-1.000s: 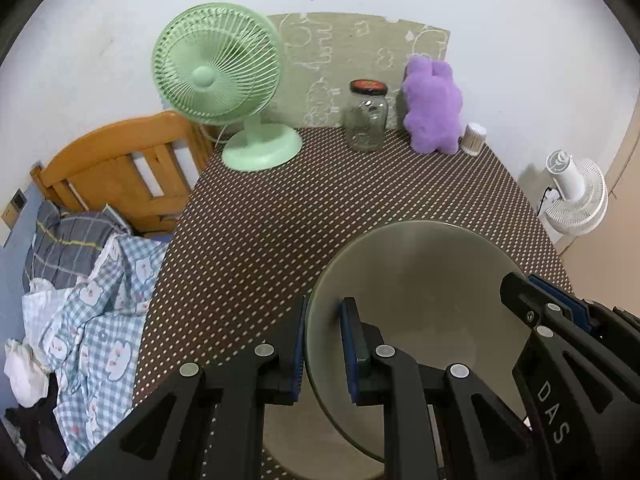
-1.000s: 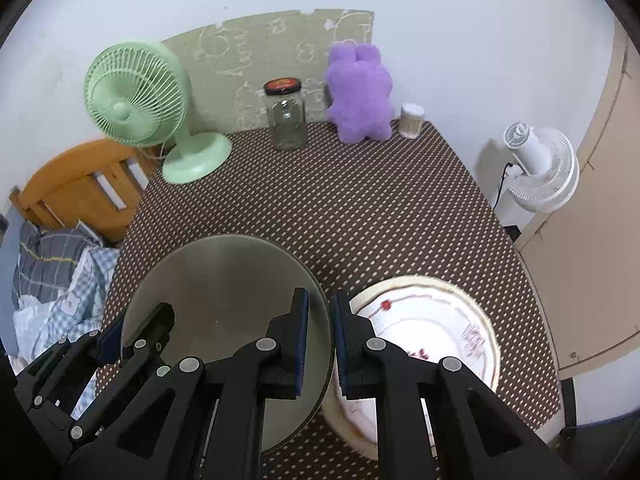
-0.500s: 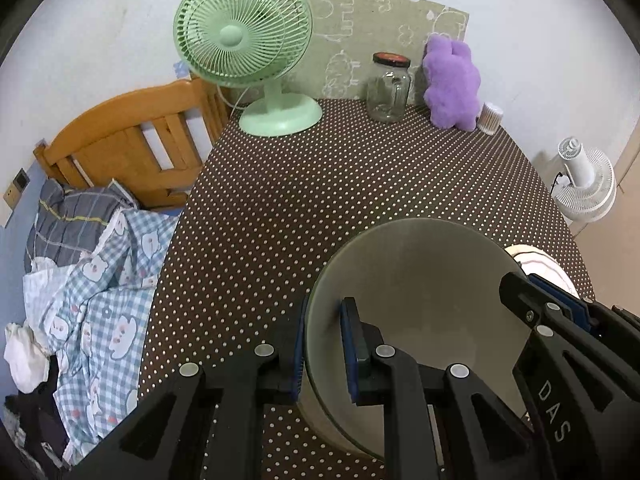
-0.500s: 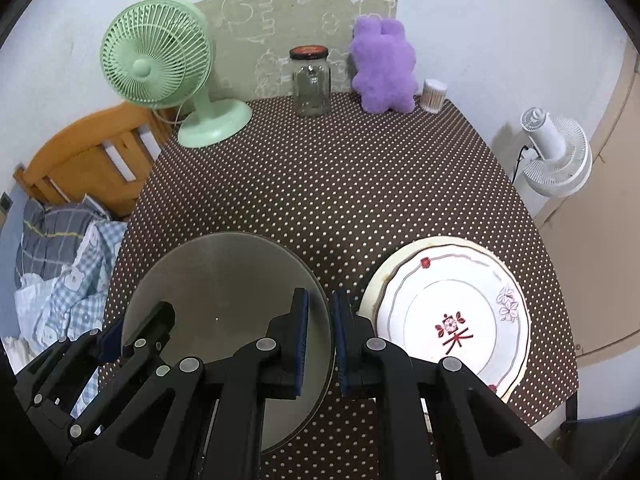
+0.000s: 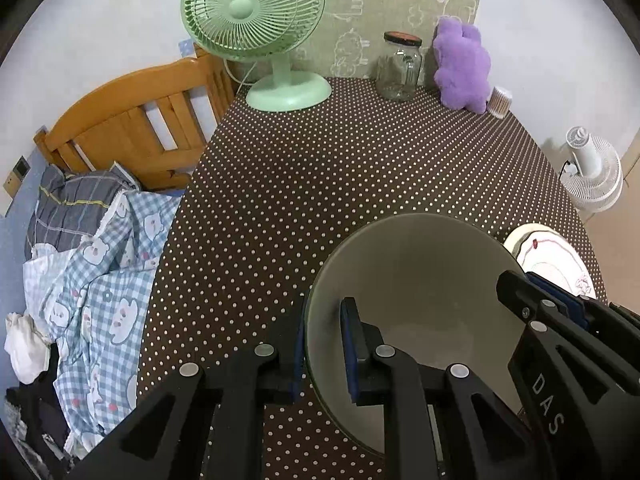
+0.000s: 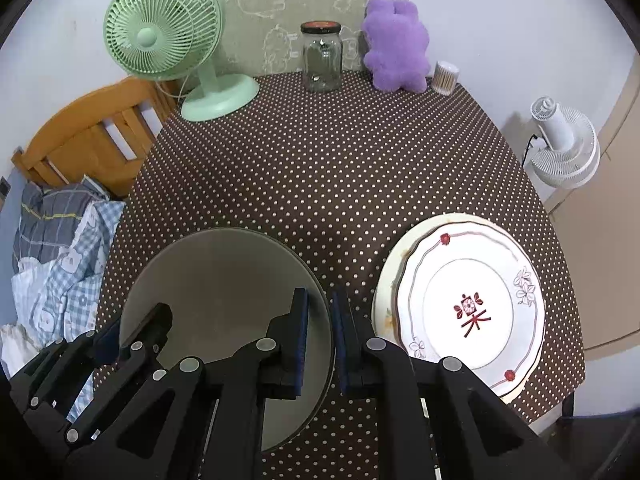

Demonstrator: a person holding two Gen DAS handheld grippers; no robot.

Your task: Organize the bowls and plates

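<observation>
The grey-green bowl [image 5: 416,276] hangs above the near left part of the bench [image 6: 340,168], gripped from both sides: the left gripper [image 5: 322,344] has its jaws pinching the bowl's left rim, one pad inside and one outside, and the right gripper [image 6: 320,320] pinches the opposite rim the same way. White letters "DAS" run along the right gripper's body in the left wrist view. To the right, near the bench's right edge, a white plate [image 6: 472,300] with a red flower and a red mark, possibly a character, lies on a cream plate [image 6: 384,280]. The bench wears a brown cloth with white dots. Along the back wall stand a green fan [image 6: 164,28], a glass jar [image 6: 322,60], a purple plush toy [image 6: 394,50] and a cotton swab tub [image 6: 446,78]. A wooden bed [image 5: 132,120] with checked bedding [image 5: 100,264] lies left; a white fan [image 6: 564,144] stands on the floor right.
</observation>
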